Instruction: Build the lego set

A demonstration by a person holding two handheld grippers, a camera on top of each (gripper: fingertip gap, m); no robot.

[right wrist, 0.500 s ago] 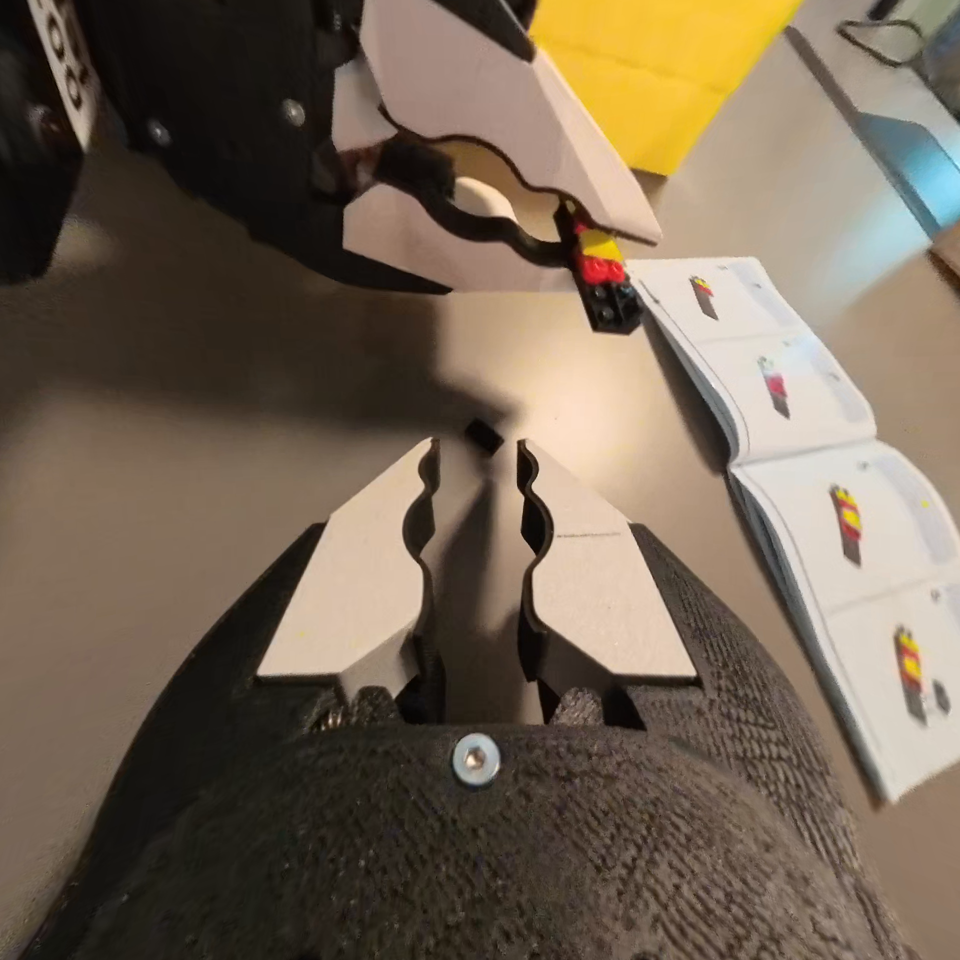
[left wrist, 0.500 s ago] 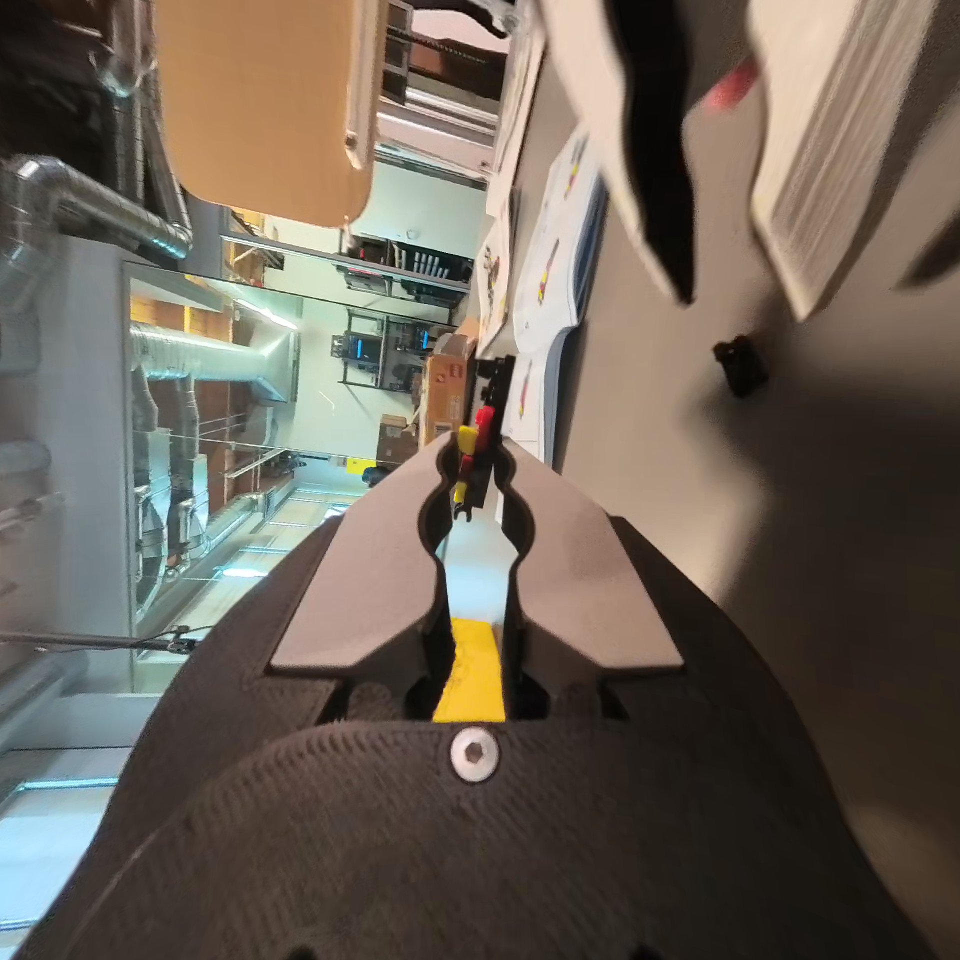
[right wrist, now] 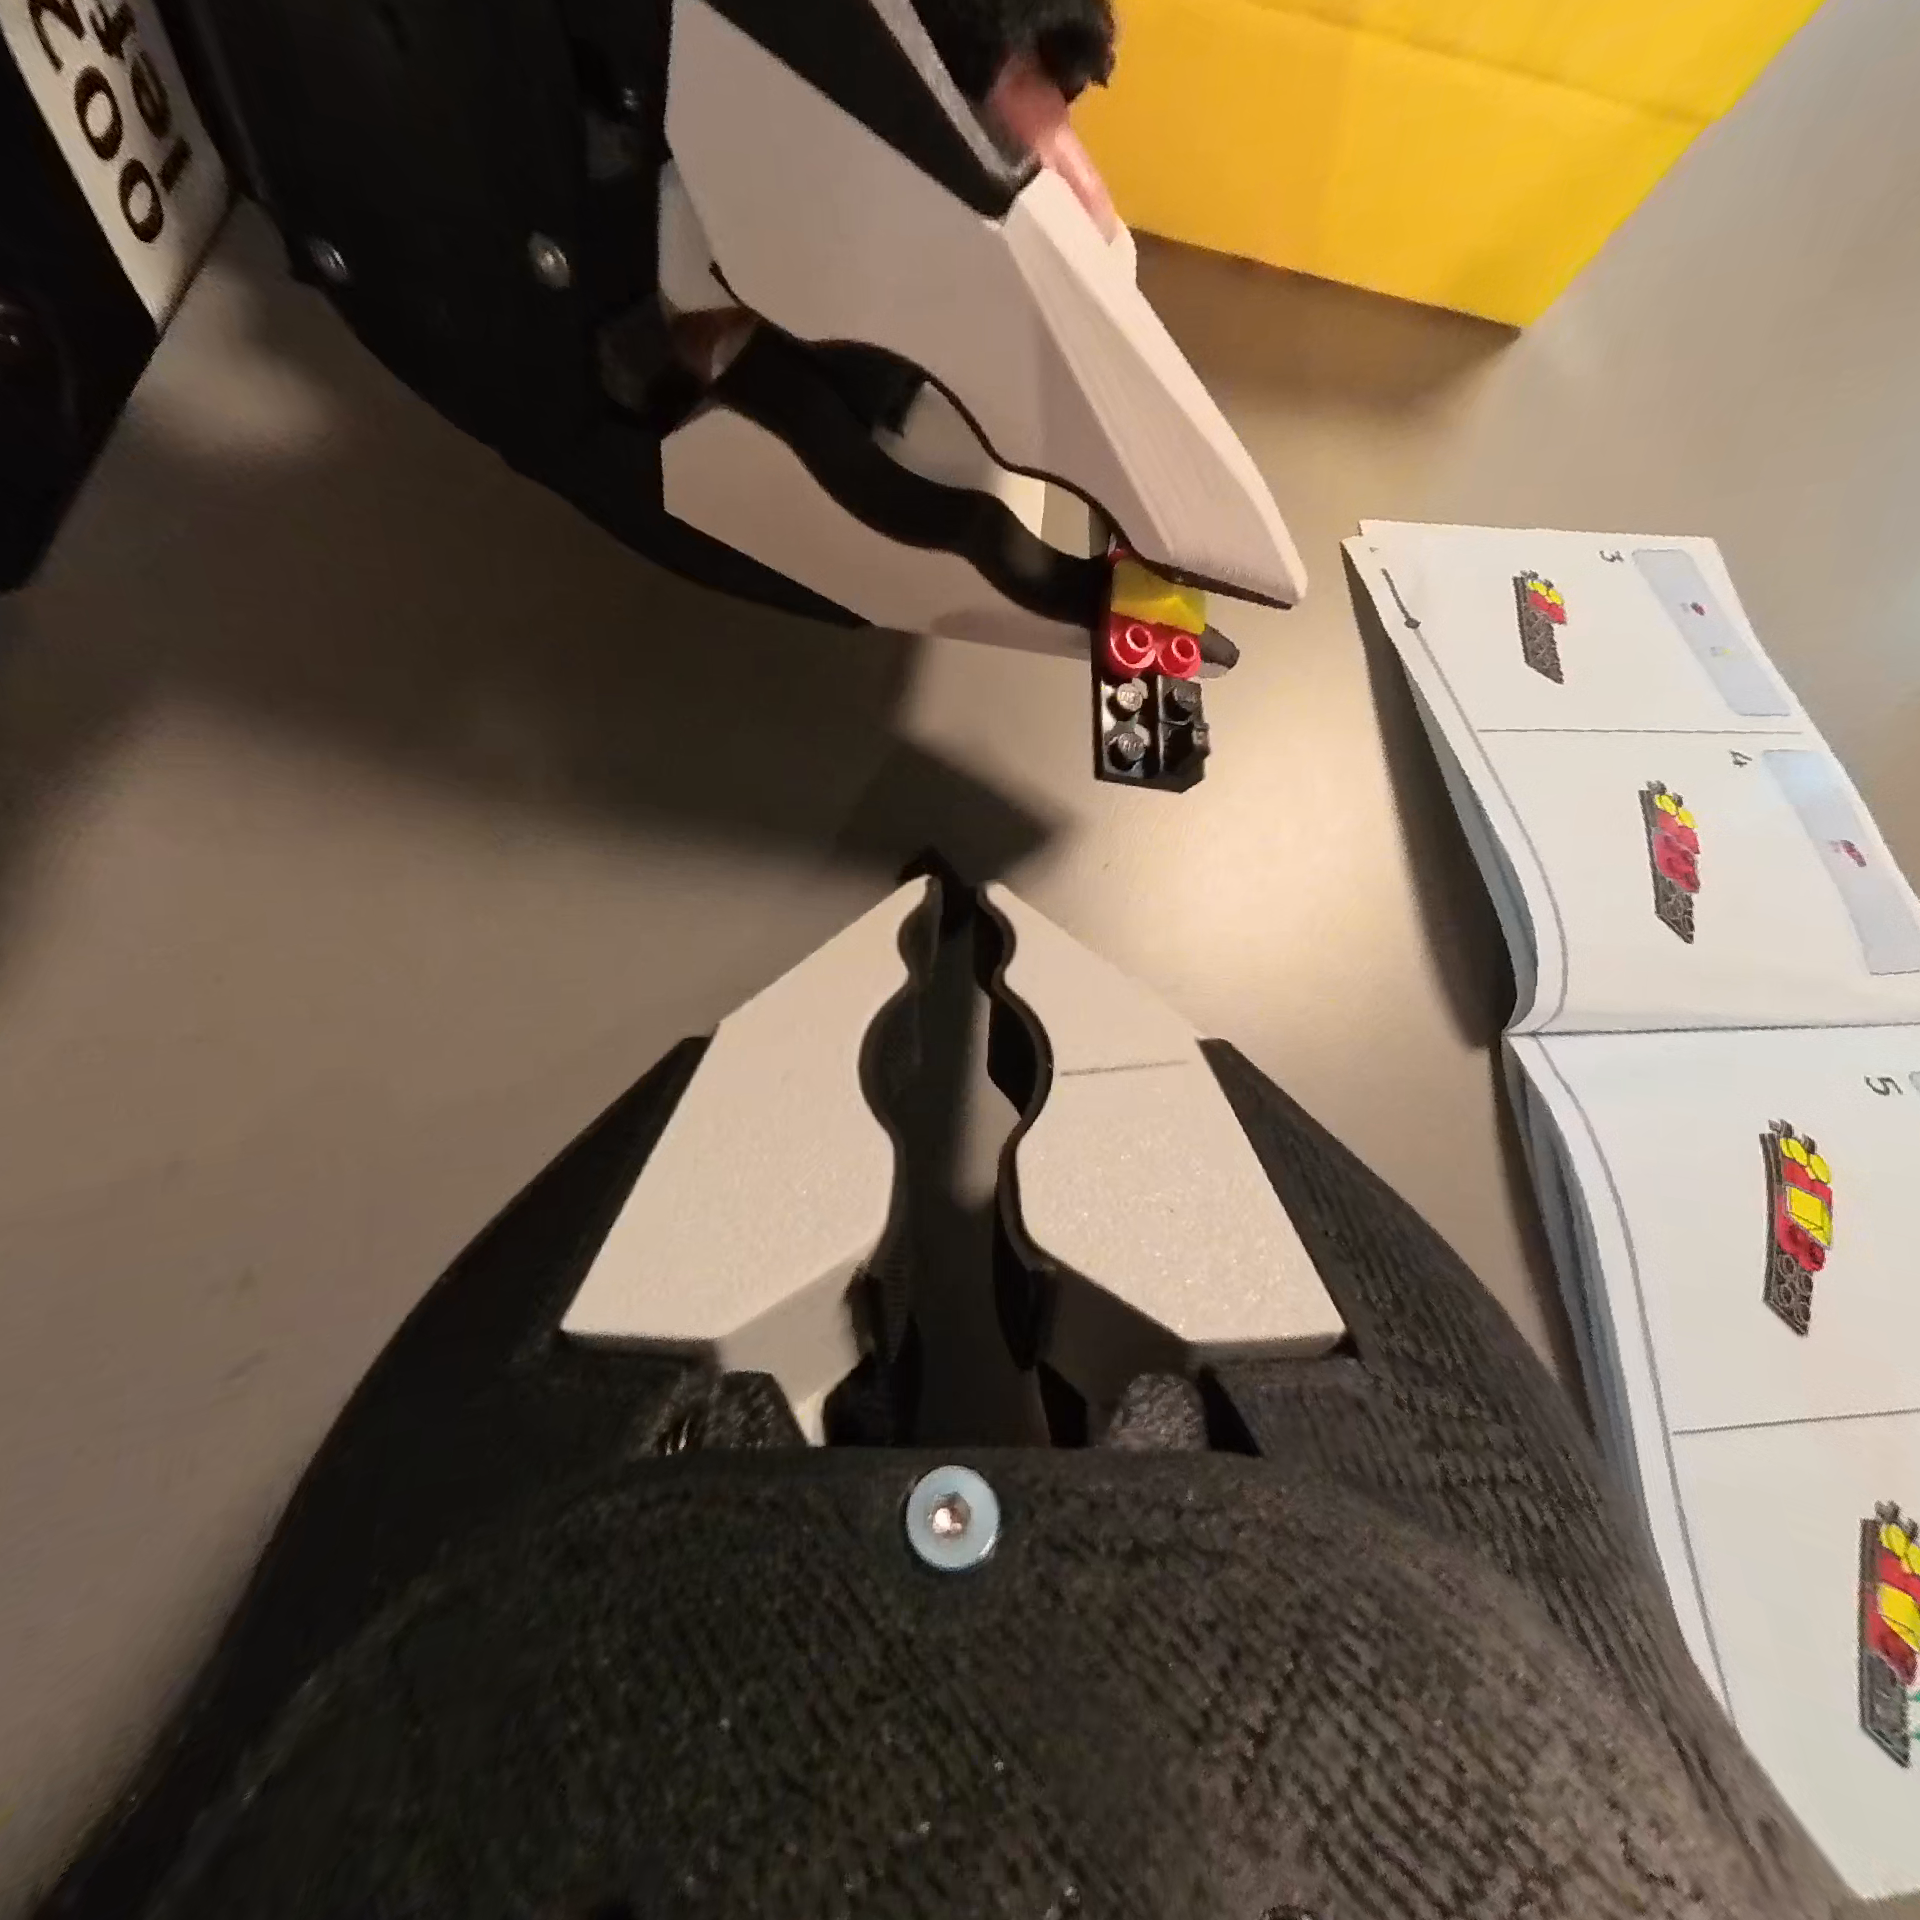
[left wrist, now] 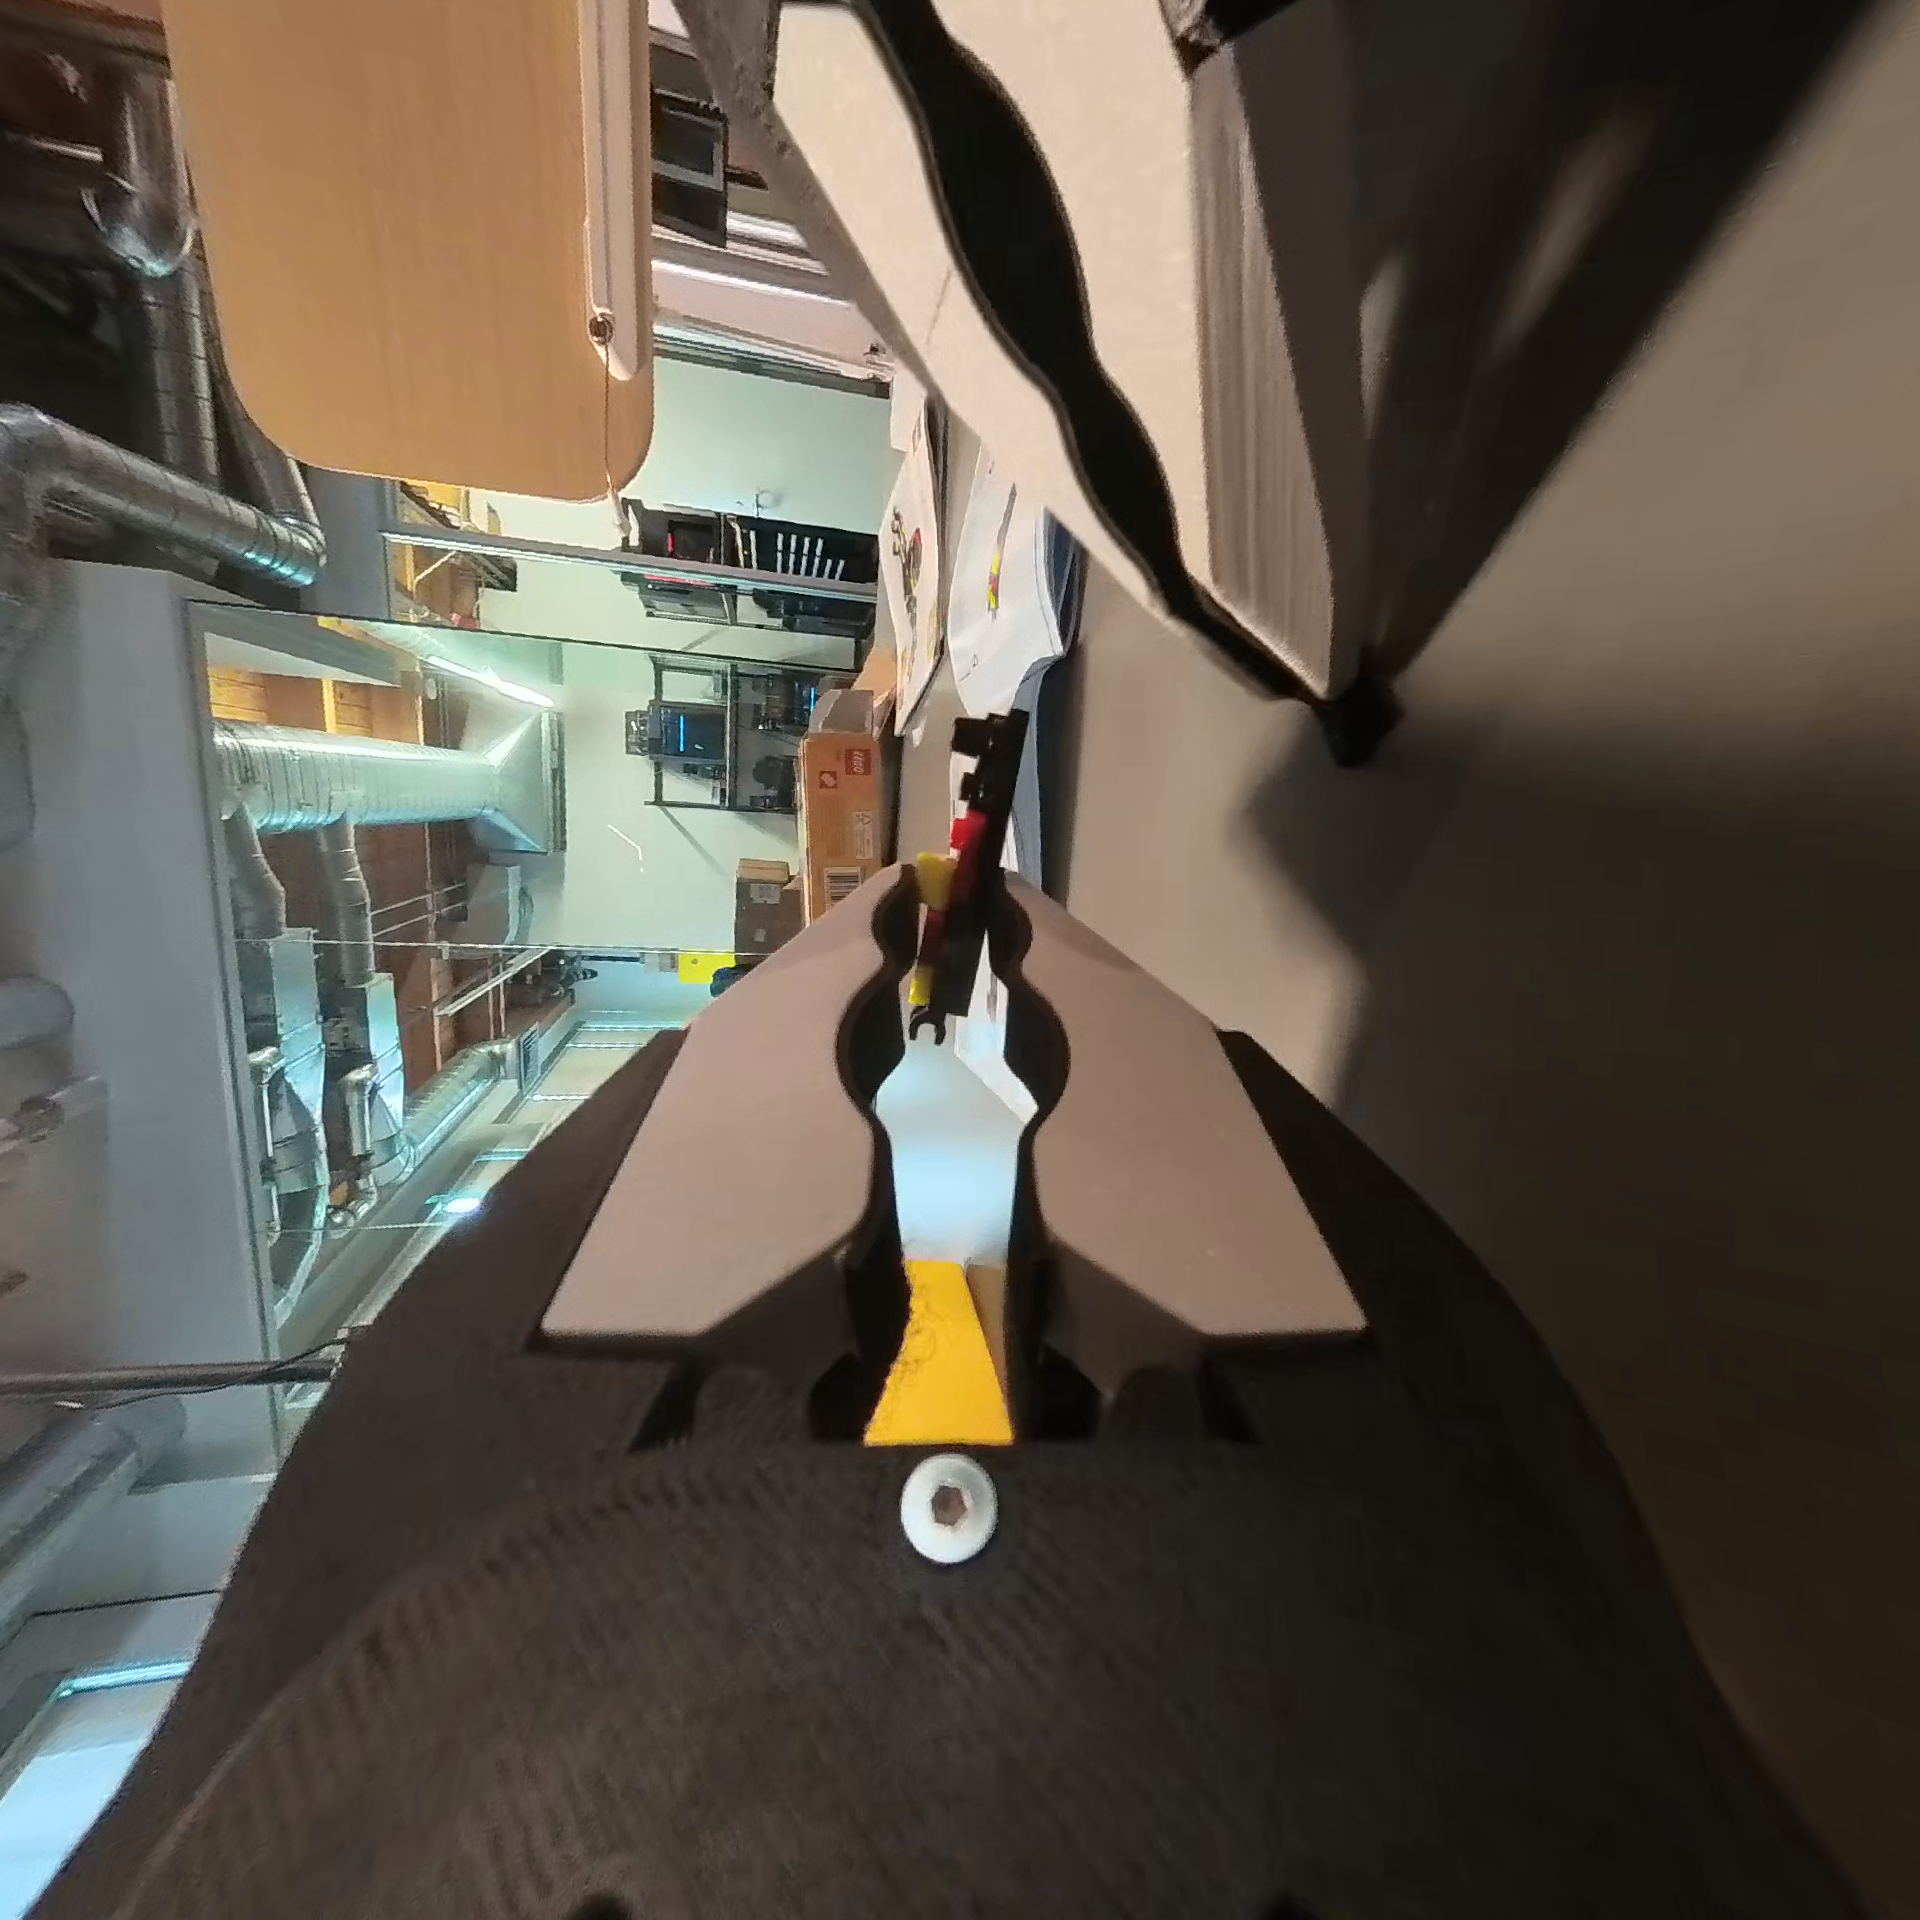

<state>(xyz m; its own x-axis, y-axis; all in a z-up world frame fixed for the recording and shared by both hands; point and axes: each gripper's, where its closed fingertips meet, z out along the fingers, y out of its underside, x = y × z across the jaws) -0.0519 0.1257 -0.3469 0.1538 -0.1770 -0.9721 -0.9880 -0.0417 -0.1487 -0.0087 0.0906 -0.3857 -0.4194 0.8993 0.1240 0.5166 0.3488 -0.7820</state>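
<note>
My left tongs (right wrist: 1174, 613) grip the half-built black, red and yellow model (right wrist: 1151, 686) above the table, beside the open instruction booklet (right wrist: 1662, 935); my right tongs (right wrist: 951, 894) pinch a small black piece (left wrist: 1363, 717), apparently not yet attached.

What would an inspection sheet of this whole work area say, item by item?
Surface: grey table, bare near the tools.
Job's things: small lego assembly of black, red and yellow pieces, held above the table; tiny black piece pinched at the other tool's tips; instruction booklet lying open.
Clutter: yellow box at the far edge.
Grippers: left hand-held gripper shut on the assembly; right hand-held gripper shut on the black piece.
Cables: nothing seen on the table.
Surroundings: metal ducts, shelving, cardboard boxes.
</note>
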